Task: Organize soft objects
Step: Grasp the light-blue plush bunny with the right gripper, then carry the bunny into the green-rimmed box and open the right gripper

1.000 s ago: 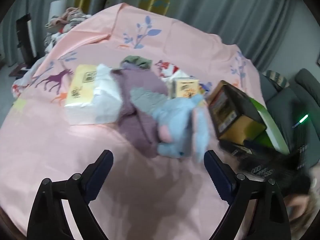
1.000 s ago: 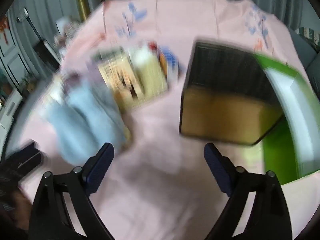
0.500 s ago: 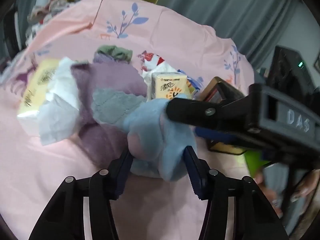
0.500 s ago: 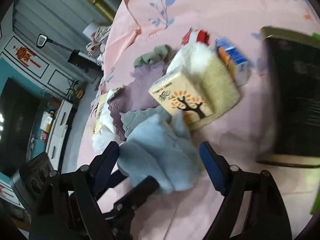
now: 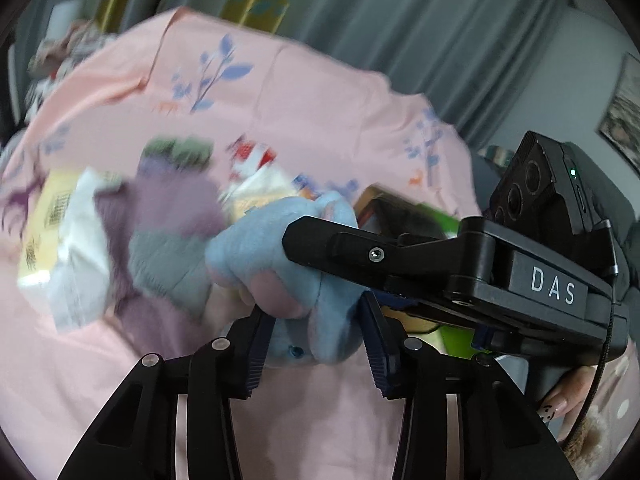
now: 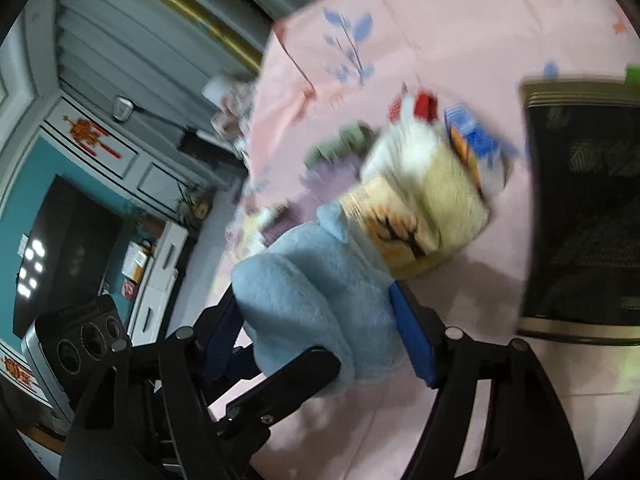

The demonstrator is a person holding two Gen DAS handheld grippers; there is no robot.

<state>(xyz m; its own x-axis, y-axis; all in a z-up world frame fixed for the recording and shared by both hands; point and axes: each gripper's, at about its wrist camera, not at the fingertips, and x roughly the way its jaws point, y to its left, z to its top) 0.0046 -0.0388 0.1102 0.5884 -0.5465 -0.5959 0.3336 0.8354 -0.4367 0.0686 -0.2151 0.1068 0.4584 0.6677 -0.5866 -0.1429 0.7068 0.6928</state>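
Observation:
A light blue plush toy (image 5: 280, 256) with pink patches is held above the pink bedsheet (image 5: 280, 100). My left gripper (image 5: 316, 344) is shut on its lower part. My right gripper (image 6: 320, 332) is shut on the same plush toy (image 6: 316, 304) from the right side; its black body (image 5: 480, 280) crosses the left wrist view. Behind the toy lie a purple cloth (image 5: 168, 200), a grey cloth (image 5: 168, 264) and a green cloth (image 5: 176, 152).
A yellow tissue pack (image 6: 420, 224) lies just behind the toy. A dark open box (image 6: 584, 220) stands at the right, a green item beside it. A white-and-yellow pack (image 5: 60, 220) lies at the left. A TV cabinet stands beyond the bed.
Both grippers have closed on the blue plush toy and lifted it off the sheet. The right gripper has swung in from the right to grip it.

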